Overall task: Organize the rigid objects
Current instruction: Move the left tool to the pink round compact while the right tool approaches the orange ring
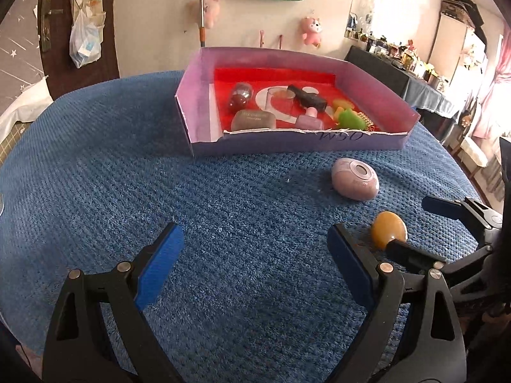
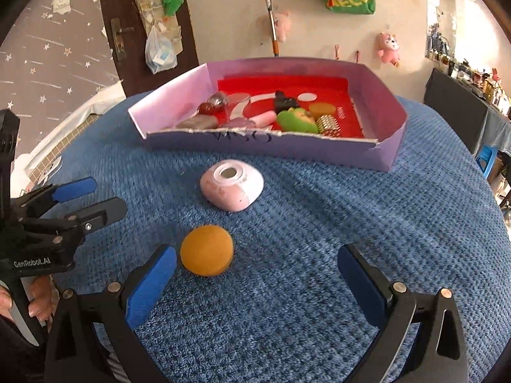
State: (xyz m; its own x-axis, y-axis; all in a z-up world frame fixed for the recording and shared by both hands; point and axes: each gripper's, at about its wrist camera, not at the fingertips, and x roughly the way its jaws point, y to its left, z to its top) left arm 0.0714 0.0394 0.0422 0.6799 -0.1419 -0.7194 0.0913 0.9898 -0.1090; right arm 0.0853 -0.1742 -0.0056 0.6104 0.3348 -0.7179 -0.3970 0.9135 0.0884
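- Left gripper (image 1: 255,265): jaws stand wide apart with nothing between them; it hangs over bare blue cloth on the table (image 1: 95,159), pointing down at a slant.
- Orange disc (image 2: 206,250): lies flat on the cloth, just beside the inner face of the right gripper's left finger, not yet between the pads. Apparently the nearest loose item.
- Pink oval case (image 2: 232,188): rests on the cloth beyond the disc, between it and the box, touching neither.
- Purple box (image 2: 388,156): at the far side, red-lined, already holding a mix of small items; judged to be the collection point.
- Right gripper (image 2: 257,274): jaws wide apart, empty, low over the cloth.
- Step in hand: approach to the remaining loose pieces; two appear left outside the box.
- Next move, by judgement: shift the right gripper leftward to bracket the disc, lower, then close. The disc is thin, so the pads must meet its edge near the cloth.
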